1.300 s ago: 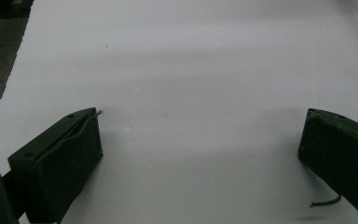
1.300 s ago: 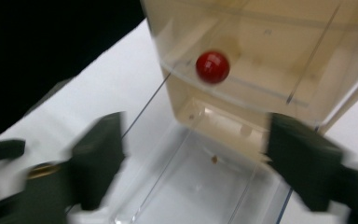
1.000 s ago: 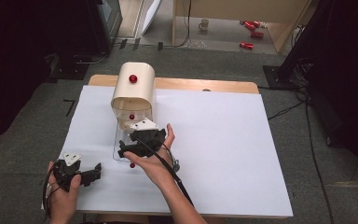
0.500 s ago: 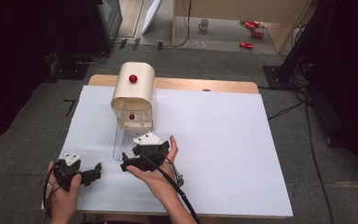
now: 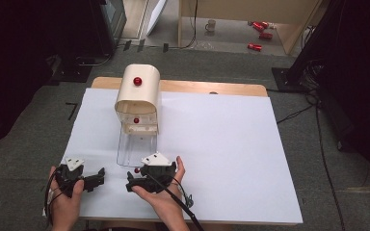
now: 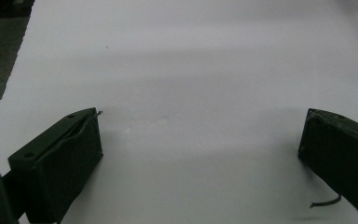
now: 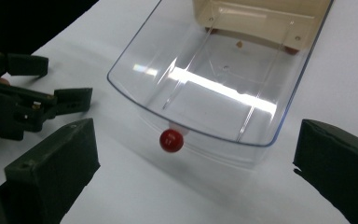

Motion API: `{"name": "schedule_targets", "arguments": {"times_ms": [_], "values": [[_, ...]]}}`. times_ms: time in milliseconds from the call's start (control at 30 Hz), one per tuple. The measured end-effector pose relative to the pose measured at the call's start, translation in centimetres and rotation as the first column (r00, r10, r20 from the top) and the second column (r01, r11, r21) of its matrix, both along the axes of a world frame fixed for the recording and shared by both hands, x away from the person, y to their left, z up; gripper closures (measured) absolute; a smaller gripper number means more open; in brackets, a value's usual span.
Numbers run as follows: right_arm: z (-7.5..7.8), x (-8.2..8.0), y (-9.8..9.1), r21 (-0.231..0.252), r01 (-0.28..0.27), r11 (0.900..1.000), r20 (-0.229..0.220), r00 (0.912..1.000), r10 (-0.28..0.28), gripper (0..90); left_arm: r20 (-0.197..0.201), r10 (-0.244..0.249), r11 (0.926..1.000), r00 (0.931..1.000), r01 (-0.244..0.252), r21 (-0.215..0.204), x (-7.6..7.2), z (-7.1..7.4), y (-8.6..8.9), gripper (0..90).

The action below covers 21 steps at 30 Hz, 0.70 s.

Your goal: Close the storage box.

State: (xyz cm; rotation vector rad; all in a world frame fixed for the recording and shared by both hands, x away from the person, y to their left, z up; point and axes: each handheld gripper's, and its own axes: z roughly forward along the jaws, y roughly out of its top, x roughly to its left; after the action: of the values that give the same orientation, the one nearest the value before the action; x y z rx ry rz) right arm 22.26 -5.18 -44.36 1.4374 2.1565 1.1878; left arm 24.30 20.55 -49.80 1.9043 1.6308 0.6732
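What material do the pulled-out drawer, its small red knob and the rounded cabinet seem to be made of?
The drawer looks like clear glossy plastic: the table shows through it and light glints on its floor. The red knob seems smooth, shiny plastic or painted wood, with a small highlight. The cabinet looks like opaque cream plastic with a soft sheen.

Clear glossy plastic drawer (image 7: 214, 88) ahead of right gripper (image 7: 196, 154) jaws; red knob (image 7: 171, 140) shiny; matt black jaw pads; smooth matt white sheet (image 6: 191, 70) beneath.
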Motion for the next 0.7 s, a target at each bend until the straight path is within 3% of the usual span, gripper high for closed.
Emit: {"name": "schedule_targets", "arguments": {"times_ms": [467, 633, 700], "values": [[-0.9, -2.2, -0.1, 0.004, 0.017, 0.9998, -0.013, 0.9998, -0.017, 1.9, 0.001, 0.005, 1.0, 1.0, -0.005, 0.0, 0.0, 0.0, -0.1, 0.0], [-1.7, -2.6, 0.5, 0.004, 0.017, 0.9998, -0.023, 0.9996, -0.017, 7.9, 0.001, 0.006, 1.0, 1.0, -0.006, -0.001, 0.0, 0.0, -0.1, 0.0], [-2.0, -2.5, 0.7, 0.009, 0.022, 0.9997, -0.03, 0.9993, -0.022, 14.2, 0.001, 0.006, 1.0, 1.0, -0.006, 0.0, 0.0, 0.0, -0.1, 0.0]]}}
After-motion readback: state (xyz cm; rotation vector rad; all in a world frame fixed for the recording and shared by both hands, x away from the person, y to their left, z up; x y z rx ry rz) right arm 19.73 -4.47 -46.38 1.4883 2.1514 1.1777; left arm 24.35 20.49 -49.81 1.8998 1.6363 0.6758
